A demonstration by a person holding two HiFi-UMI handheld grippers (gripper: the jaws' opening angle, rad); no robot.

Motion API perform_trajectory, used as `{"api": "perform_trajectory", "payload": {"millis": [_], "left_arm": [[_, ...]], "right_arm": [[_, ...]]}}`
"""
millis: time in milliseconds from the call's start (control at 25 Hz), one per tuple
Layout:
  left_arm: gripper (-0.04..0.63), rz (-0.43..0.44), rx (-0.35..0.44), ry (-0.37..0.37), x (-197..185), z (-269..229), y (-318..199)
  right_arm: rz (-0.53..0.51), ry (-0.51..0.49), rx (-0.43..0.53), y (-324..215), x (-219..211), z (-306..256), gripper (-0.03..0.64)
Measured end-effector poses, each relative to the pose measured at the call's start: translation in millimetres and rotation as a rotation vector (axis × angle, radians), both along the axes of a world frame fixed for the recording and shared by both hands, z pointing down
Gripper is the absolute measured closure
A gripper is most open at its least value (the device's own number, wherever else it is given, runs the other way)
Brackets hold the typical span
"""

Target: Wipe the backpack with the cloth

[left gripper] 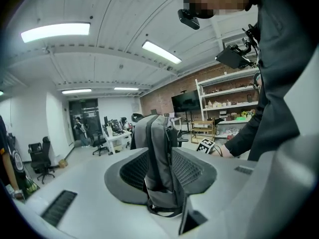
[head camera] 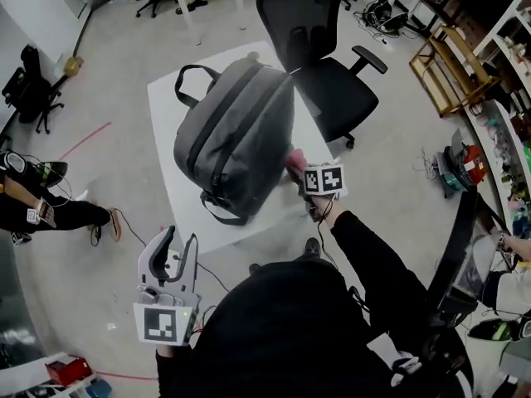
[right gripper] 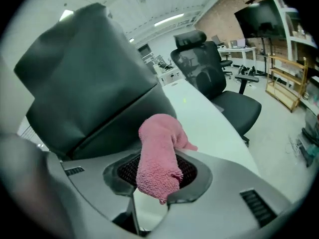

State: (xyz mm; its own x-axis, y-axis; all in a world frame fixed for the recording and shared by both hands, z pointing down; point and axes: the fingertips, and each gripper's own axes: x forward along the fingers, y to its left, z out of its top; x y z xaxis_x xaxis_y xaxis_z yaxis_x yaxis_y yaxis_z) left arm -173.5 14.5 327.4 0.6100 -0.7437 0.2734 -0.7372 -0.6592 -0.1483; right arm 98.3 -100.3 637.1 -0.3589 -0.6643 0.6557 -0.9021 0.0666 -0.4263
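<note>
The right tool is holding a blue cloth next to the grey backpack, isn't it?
Not quite. The cloth is pink, not blue, as the right gripper view shows. The right tool does hold it next to the grey backpack.

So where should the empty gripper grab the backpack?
Probably the loop handle at the backpack's far end, coming from the table's left edge. It arches clear of the bulging grey body, thin enough for jaws to close round. The left gripper is open and free.
</note>
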Motion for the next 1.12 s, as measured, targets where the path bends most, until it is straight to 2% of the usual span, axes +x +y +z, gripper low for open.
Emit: {"api": "perform_trajectory", "payload": {"millis": [80, 200, 280, 320, 400, 440, 560, 640, 720, 840, 1000, 1120], "left_arm": [[0.440, 0.009, 0.059, -0.057, 28.3, -11.7, -1.8], [0.440, 0.050, 0.202, -0.224, 73.6, -36.5, -10.4], [0.414, 0.048, 0.296, -0.322, 99.2, -53.2, -24.5], [0.382, 0.025, 0.300, -0.351, 108.2, -55.2, -34.2], [0.316, -0.026, 0.231, -0.429, 119.6, -41.6, -57.5], [0.297, -0.038, 0.203, -0.490, 124.3, -30.8, -70.7], [0.290, -0.075, 0.216, -0.701, 128.5, -2.0, -108.6], [0.292, -0.136, 0.223, -0.778, 120.1, 9.7, -127.6], [0.338, -0.194, 0.217, -0.816, 109.5, 15.2, -145.2], [0.420, -0.244, 0.181, -0.831, 93.9, 16.1, -172.7], [0.489, -0.240, 0.113, -0.779, 89.6, 25.8, -215.7], [0.505, -0.233, 0.051, -0.745, 70.7, 25.5, -243.9]], "right_arm": [[-0.131, 0.030, -0.026, 13.5, -25.4, 11.1, 0.486], [-0.336, 0.016, -0.044, 46.2, -74.4, 20.8, 0.486], [-0.439, -0.013, -0.048, 66.1, -100.1, 24.2, 0.486], [-0.478, -0.018, -0.051, 73.6, -108.0, 26.4, 0.486], [-0.533, -0.025, -0.049, 82.1, -115.8, 29.1, 0.486], [-0.549, -0.028, -0.044, 83.8, -116.1, 29.6, 0.486], [-0.568, -0.039, -0.030, 86.8, -107.5, 30.3, 0.486], [-0.566, -0.046, -0.021, 87.2, -94.2, 31.9, 0.486], [-0.570, -0.050, -0.011, 85.8, -76.3, 33.3, 0.486], [-0.579, -0.054, -0.005, 82.0, -50.4, 36.1, 0.486], [-0.544, -0.024, -0.008, 74.8, -1.7, 43.5, 0.486], [-0.488, 0.006, 0.003, 58.4, 21.4, 40.9, 0.486]]}}
